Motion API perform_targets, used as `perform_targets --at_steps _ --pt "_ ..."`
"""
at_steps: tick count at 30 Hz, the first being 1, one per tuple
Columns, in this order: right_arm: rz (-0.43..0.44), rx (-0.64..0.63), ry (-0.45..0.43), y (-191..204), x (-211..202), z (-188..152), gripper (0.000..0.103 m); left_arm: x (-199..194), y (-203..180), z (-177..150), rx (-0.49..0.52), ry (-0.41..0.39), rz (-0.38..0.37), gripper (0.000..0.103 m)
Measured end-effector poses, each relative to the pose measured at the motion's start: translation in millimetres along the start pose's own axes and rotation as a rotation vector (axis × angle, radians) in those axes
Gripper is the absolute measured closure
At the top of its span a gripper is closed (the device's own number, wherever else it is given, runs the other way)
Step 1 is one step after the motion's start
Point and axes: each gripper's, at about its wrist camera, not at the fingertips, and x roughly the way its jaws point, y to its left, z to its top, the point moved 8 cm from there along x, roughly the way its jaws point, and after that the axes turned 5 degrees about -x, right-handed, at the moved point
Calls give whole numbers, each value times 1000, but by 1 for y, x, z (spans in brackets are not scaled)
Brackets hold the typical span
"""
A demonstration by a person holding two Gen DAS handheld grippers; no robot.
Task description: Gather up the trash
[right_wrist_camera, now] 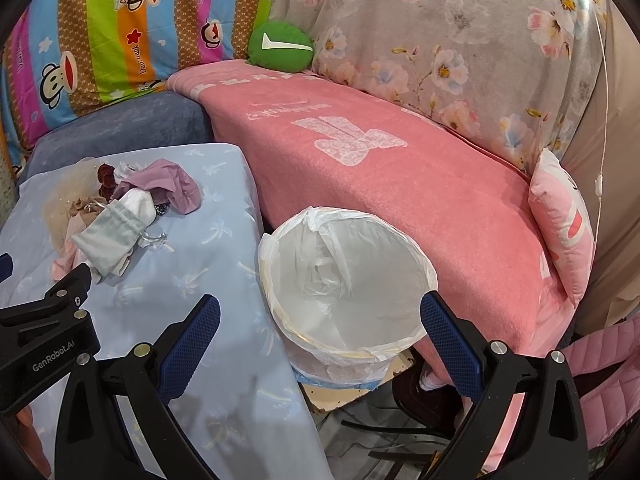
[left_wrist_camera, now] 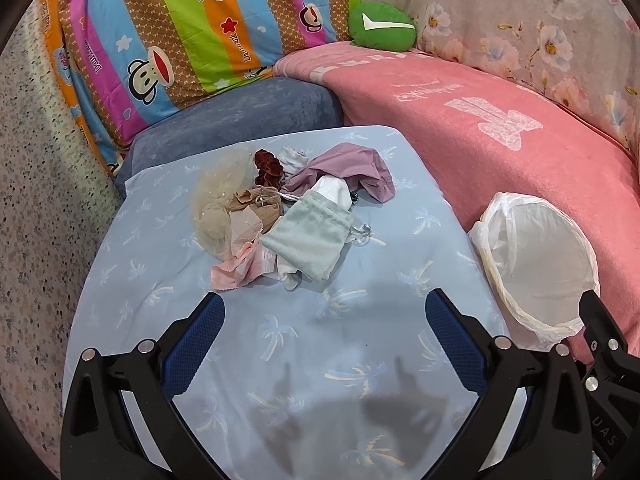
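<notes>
Right wrist: left gripper [right_wrist_camera: 6,266] reads "GenRobot.AI".

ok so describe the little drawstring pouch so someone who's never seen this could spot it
Start at the light blue palm-print cloth covering the table beside the pink blanket. A small pile of fabric scraps sits on it, and the drawstring pouch lies at the pile's near right edge. It is the only pale grey-green velvety piece, gathered at its mouth.

A home living room is showing here: a sofa [right_wrist_camera: 400,184] wearing a pink blanket, cartoon-print bedding [left_wrist_camera: 168,36] and a floral sheet [right_wrist_camera: 460,40] draping behind.
</notes>
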Motion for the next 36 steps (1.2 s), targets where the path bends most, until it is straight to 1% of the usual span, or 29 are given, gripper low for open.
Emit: perform_targets --at_steps 11,36 --pt "-11 12 -6 -2 -3 1 6 -5 -2 1 4 -19 -6 7" --pt "-14 10 -15 -8 -6 4 6 -4 -2 0 5 -16 -11 7"
